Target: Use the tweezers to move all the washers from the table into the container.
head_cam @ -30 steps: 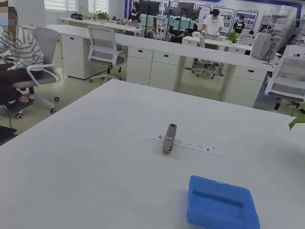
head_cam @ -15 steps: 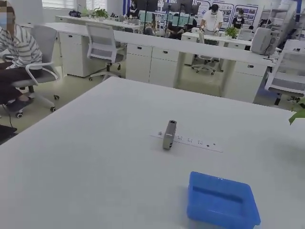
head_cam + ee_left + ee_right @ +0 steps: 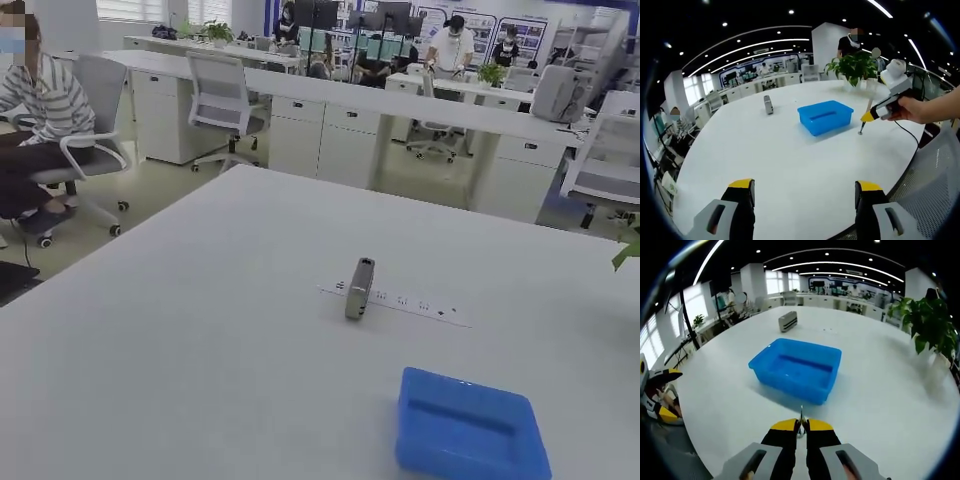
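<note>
A blue rectangular container (image 3: 470, 430) stands on the white table (image 3: 200, 330), near its front right in the head view. My right gripper (image 3: 801, 426) is shut on thin metal tweezers (image 3: 801, 415), whose tips point at the table just short of the container (image 3: 797, 367). In the left gripper view, a hand holds that right gripper (image 3: 871, 116) beside the container (image 3: 825, 116), with the tweezers (image 3: 860, 128) angled down to the tabletop. Whether the tips hold anything is too small to tell. My left gripper (image 3: 805, 187) hangs open over the table's near edge, with nothing between its jaws.
A grey boxy device (image 3: 358, 288) lies on a flat white power strip (image 3: 410, 300) beyond the container. A potted plant (image 3: 855, 65) stands at the table's far side. Office chairs, desks and several people are in the background.
The head view has shifted slightly. The container and the grey device lie where they were.
</note>
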`<action>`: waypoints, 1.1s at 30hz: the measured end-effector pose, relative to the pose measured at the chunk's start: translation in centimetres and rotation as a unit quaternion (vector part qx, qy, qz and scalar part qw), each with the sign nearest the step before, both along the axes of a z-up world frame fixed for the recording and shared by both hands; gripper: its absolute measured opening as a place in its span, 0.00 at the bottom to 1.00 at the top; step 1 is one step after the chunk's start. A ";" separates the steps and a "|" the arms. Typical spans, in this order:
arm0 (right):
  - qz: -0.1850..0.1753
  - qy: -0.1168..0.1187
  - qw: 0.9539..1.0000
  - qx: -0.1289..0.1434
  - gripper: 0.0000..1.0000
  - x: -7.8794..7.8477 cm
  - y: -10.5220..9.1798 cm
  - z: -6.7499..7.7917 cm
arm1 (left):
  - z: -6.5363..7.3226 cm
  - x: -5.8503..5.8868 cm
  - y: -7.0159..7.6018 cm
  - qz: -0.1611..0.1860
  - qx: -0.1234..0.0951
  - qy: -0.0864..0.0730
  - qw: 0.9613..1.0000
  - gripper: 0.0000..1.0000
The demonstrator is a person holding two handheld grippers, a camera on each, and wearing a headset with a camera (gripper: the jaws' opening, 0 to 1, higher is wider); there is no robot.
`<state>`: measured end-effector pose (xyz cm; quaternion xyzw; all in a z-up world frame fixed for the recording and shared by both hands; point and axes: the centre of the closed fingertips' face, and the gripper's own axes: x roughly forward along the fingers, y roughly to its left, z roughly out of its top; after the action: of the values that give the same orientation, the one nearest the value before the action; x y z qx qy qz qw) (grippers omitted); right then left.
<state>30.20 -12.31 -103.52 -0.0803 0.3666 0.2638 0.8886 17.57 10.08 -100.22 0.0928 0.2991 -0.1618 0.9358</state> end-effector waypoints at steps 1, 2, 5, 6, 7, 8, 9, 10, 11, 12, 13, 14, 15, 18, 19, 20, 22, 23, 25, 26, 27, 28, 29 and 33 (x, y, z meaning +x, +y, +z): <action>0.000 0.000 1.000 0.000 0.02 0.0 0.0 0.1 | 0.0 0.0 0.0 0.000 0.000 0.000 1.000 0.84; -0.001 -0.002 1.000 0.001 0.02 0.1 -0.1 0.3 | 0.0 0.0 0.0 -0.001 0.000 -0.001 1.000 0.84; -0.003 -0.005 1.000 0.007 0.02 0.2 0.0 0.9 | 0.2 0.0 -0.2 -0.003 -0.005 -0.004 1.000 0.84; -0.003 -0.007 1.000 0.006 0.02 0.2 0.0 1.2 | 0.3 0.0 -0.1 -0.002 -0.006 -0.006 1.000 0.84; -0.003 -0.009 1.000 0.006 0.02 0.2 0.0 1.4 | 0.3 0.0 -0.1 -0.002 -0.006 -0.006 1.000 0.84; -0.003 -0.011 1.000 0.006 0.02 0.3 0.0 1.6 | 0.3 0.1 -0.1 -0.001 -0.007 -0.006 1.000 0.84; -0.003 -0.013 1.000 0.007 0.02 0.3 0.0 1.8 | 0.4 0.1 -0.1 -0.001 -0.008 -0.007 1.000 0.84; -0.003 -0.016 1.000 0.008 0.02 0.4 0.0 2.1 | 0.4 0.1 -0.1 -0.001 -0.008 -0.008 1.000 0.84; -0.003 -0.018 1.000 0.008 0.02 0.5 0.0 2.3 | 0.4 0.1 -0.1 0.000 -0.008 -0.010 1.000 0.84; -0.003 -0.022 1.000 0.008 0.02 0.6 0.0 2.6 | 0.5 0.1 -0.1 0.000 -0.009 -0.010 1.000 0.84; -0.003 -0.024 1.000 0.008 0.02 0.7 0.0 2.8 | 0.5 0.1 -0.1 0.000 -0.009 -0.010 1.000 0.84; -0.003 -0.027 1.000 0.009 0.02 0.8 0.0 3.1 | 0.5 0.1 0.0 0.000 -0.009 -0.011 1.000 0.84; -0.003 -0.029 1.000 0.010 0.02 0.8 -0.1 3.3 | 0.5 0.1 0.0 0.001 -0.010 -0.011 1.000 0.84; -0.005 -0.037 0.999 0.009 0.02 1.1 -0.2 4.0 | 0.6 0.1 0.0 0.002 -0.014 -0.013 1.000 0.84; -0.007 -0.039 0.999 0.010 0.02 1.1 -0.2 4.2 | 0.6 0.2 0.0 0.002 -0.014 -0.014 1.000 0.84; -0.008 -0.042 0.999 0.011 0.02 1.1 -0.2 4.4 | 0.6 0.2 0.0 0.002 -0.014 -0.014 1.000 0.84; -0.009 -0.047 0.999 0.014 0.02 1.2 -0.2 4.8 | 0.6 0.2 0.0 0.002 -0.014 -0.015 1.000 0.84; -0.009 -0.050 0.999 0.015 0.02 1.3 -0.2 5.1 | 0.6 0.2 0.0 0.001 -0.015 -0.015 1.000 0.84; -0.008 -0.055 0.998 0.016 0.02 1.4 -0.2 5.6 | 0.6 0.1 -0.1 0.001 -0.015 -0.015 1.000 0.84; -0.008 -0.058 0.998 0.016 0.02 1.5 -0.1 5.9 | 0.6 0.1 -0.1 0.000 -0.016 -0.014 1.000 0.84; -0.008 -0.063 0.998 0.020 0.02 1.8 -0.1 6.5 | 0.6 0.1 -0.1 -0.001 -0.015 -0.013 1.000 0.84; -0.006 -0.067 0.997 0.023 0.02 2.0 0.0 6.9 | 0.5 0.0 -0.1 -0.002 -0.014 -0.012 1.000 0.84; -0.004 -0.073 0.997 0.024 0.02 2.3 0.0 7.4 | 0.5 0.0 -0.2 -0.003 -0.013 -0.012 1.000 0.84; 0.010 -0.088 0.996 0.019 0.02 3.2 0.6 8.7 | 0.5 0.0 -0.2 -0.006 -0.012 -0.011 1.000 0.84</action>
<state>33.37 -11.74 -94.86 -0.0896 0.2813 0.2716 0.9160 17.55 9.85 -99.76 0.0854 0.2868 -0.1695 0.9390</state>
